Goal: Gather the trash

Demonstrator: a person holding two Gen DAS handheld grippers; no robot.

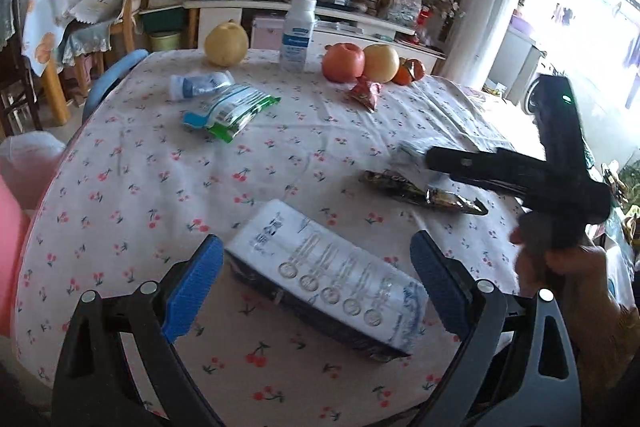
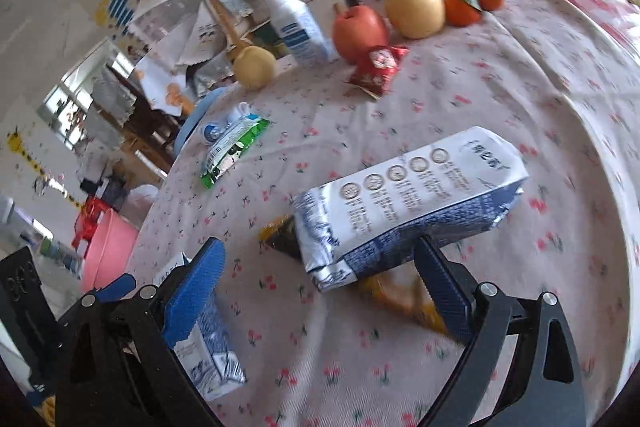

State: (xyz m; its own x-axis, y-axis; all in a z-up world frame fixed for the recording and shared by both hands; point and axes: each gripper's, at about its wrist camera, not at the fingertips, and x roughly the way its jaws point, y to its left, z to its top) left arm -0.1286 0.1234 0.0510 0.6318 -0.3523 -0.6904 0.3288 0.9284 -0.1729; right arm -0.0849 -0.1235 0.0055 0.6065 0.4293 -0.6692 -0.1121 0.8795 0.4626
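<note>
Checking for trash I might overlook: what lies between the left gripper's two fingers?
In the left wrist view, a blue-and-white milk carton lies on its side between the open left gripper's fingers.

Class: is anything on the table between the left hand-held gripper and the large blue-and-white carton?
Nothing visible. The left hand-held gripper is open, and the carton lies directly between its fingers on the bare tablecloth.
</note>
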